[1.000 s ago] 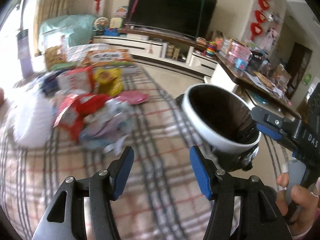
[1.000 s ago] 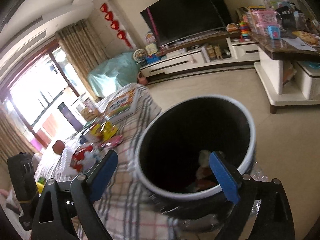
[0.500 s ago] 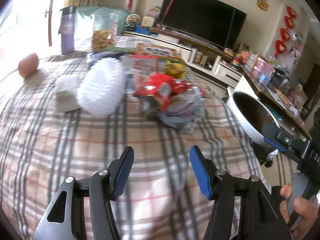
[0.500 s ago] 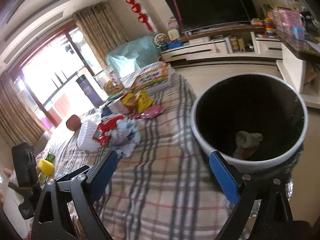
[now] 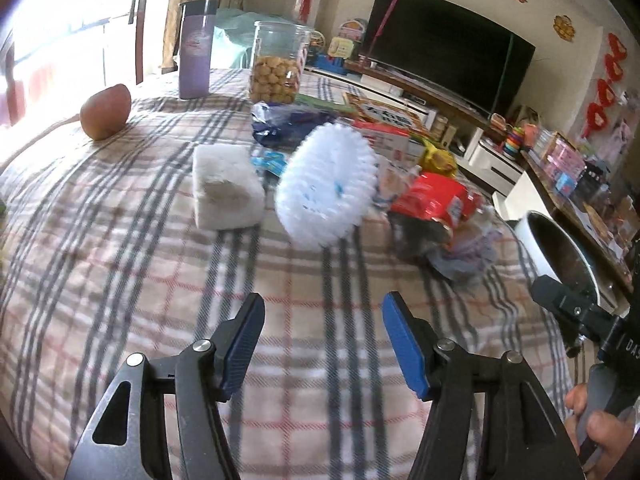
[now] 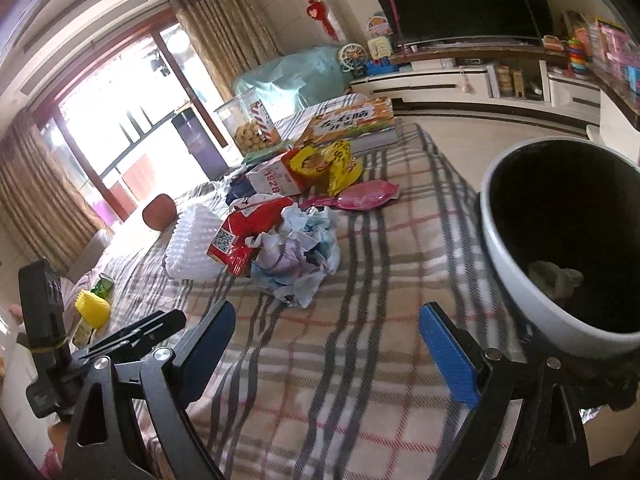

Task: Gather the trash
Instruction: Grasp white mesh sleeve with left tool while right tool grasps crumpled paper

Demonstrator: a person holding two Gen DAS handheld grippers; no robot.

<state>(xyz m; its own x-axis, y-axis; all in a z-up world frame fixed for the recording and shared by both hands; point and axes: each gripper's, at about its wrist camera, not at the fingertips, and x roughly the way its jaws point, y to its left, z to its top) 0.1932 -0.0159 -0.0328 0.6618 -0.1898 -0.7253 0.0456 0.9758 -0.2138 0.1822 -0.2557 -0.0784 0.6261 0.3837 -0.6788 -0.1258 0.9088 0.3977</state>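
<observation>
A heap of trash lies mid-table on the plaid cloth [image 5: 160, 280]: crumpled paper [image 6: 298, 256], a red wrapper [image 6: 248, 232] and white foam netting [image 5: 326, 188]. A white trash bin [image 6: 560, 240] with a black liner stands off the table's right edge, also seen in the left wrist view as the bin [image 5: 556, 248]; some trash lies inside. My left gripper [image 5: 322, 340] hovers short of the foam netting, its jaws opening with nothing between them. My right gripper [image 6: 328, 336] stands open and empty between the paper heap and the bin.
Further back stand a purple tumbler [image 5: 194, 48], a cookie jar [image 5: 278, 64], a white foam block [image 5: 224, 188], a brown fruit [image 5: 105, 112], snack boxes [image 6: 348, 120] and a yellow bag [image 6: 336, 164]. A TV [image 5: 444, 52] on a low cabinet lines the far wall. A hand [image 5: 600, 436] holds the right gripper.
Both views have swung left from the bin toward the table. The trash heap has come nearer and more central; the bin has slid to the right edge. Both grippers stay empty.
</observation>
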